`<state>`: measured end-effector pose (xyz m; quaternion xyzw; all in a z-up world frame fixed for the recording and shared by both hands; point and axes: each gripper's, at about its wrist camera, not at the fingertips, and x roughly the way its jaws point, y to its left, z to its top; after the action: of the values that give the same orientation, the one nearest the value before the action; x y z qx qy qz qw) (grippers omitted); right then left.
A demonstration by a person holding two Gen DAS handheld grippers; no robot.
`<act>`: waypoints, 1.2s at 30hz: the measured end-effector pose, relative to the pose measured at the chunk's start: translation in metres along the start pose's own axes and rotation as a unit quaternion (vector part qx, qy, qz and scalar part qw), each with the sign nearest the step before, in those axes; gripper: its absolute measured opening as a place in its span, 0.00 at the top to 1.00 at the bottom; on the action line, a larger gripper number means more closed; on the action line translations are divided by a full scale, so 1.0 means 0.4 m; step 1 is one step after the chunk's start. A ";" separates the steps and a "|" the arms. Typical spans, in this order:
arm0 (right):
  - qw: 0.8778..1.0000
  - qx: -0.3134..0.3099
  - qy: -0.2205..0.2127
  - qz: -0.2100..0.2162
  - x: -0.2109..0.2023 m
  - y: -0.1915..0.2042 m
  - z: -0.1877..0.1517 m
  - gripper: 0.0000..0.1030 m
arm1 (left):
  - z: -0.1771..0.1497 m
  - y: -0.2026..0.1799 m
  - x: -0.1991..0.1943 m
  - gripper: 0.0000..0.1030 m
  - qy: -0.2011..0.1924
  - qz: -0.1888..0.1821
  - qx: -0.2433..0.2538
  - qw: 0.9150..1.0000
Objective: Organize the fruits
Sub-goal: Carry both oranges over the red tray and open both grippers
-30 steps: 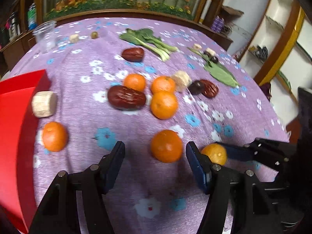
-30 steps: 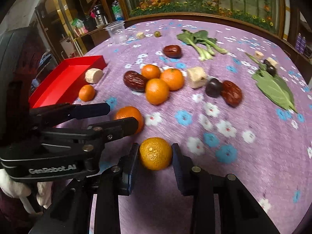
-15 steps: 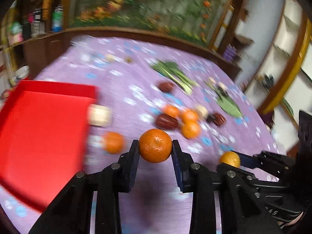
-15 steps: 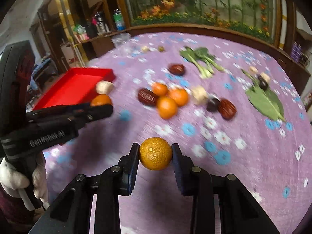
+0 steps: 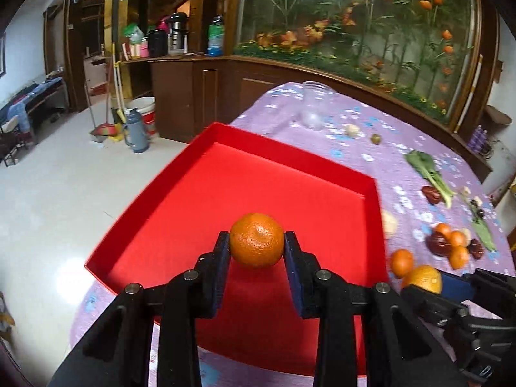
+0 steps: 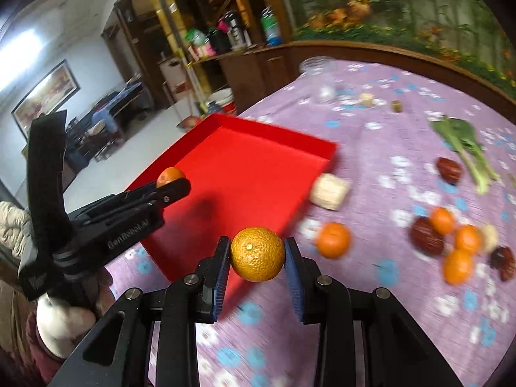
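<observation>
My left gripper (image 5: 257, 249) is shut on an orange tangerine (image 5: 257, 244) and holds it above the red tray (image 5: 245, 187). My right gripper (image 6: 257, 254) is shut on a yellower tangerine (image 6: 257, 254), in the air over the purple cloth by the tray's near right corner (image 6: 225, 177). The left gripper with its tangerine also shows in the right wrist view (image 6: 170, 176), over the tray's left side. The right gripper's tangerine shows in the left wrist view (image 5: 421, 279). A loose tangerine (image 6: 332, 240) lies on the cloth right of the tray.
A pale root chunk (image 6: 329, 191) lies against the tray's right wall. A cluster of tangerines and dark red dates (image 6: 451, 242) lies further right. Greens (image 6: 464, 145), another date (image 6: 449, 169) and a clear cup (image 5: 314, 106) are further back. The floor drops off left of the tray.
The left gripper closed on a tangerine, lifted it and swung left over the red tray. The right gripper lifted its tangerine and moved left toward the tray.
</observation>
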<state>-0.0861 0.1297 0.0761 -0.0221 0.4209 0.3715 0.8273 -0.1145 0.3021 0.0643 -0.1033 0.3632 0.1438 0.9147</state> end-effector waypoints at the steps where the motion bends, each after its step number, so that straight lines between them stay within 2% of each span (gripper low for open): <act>1: 1.000 -0.002 0.005 0.004 0.019 0.011 0.005 0.65 | -0.002 0.009 0.003 0.69 0.001 0.003 -0.001 1.000; 6: 0.999 -0.020 0.038 -0.001 0.120 0.065 0.020 0.65 | -0.009 0.045 0.018 0.69 0.006 0.010 -0.011 1.000; 10: 0.998 -0.032 0.049 -0.009 0.158 0.089 0.017 0.63 | -0.010 0.063 0.012 0.66 0.006 0.015 -0.015 1.000; 12: 0.998 -0.032 0.050 -0.007 0.165 0.096 0.016 0.62 | -0.009 0.066 0.004 0.54 0.000 0.018 -0.015 1.000; 14: 0.998 -0.036 0.046 -0.007 0.161 0.103 0.017 0.60 | -0.005 0.064 -0.006 0.47 -0.006 0.020 -0.012 1.000; 16: 0.998 -0.042 0.038 -0.011 0.149 0.105 0.016 0.54 | -0.002 0.061 -0.016 0.45 -0.009 0.014 -0.014 1.000; 19: 0.999 -0.044 0.027 -0.012 0.123 0.101 0.015 0.53 | 0.001 0.055 -0.033 0.42 -0.011 0.004 -0.017 1.000; 21: 0.999 -0.041 0.020 -0.013 0.100 0.095 0.007 0.53 | 0.004 0.051 -0.048 0.36 -0.013 -0.006 -0.023 1.000; 26: 1.000 -0.020 0.003 -0.020 0.029 0.041 -0.027 0.51 | 0.009 0.024 -0.090 0.31 -0.020 -0.020 -0.026 0.999; 30: 0.999 0.014 -0.013 -0.040 -0.042 -0.053 -0.069 0.48 | 0.006 -0.026 -0.114 0.29 -0.025 -0.031 -0.012 0.999; 33: 0.997 0.046 -0.022 -0.064 -0.089 -0.141 -0.100 0.48 | -0.001 -0.087 -0.118 0.29 -0.018 -0.055 0.006 0.998; 36: 0.992 0.087 -0.028 -0.093 -0.137 -0.245 -0.137 0.48 | -0.013 -0.166 -0.106 0.29 0.003 -0.095 0.029 0.995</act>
<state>-0.0816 0.0070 0.0527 0.0211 0.4245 0.2557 0.8683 -0.1250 0.2304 0.0956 -0.1113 0.3581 0.0456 0.9259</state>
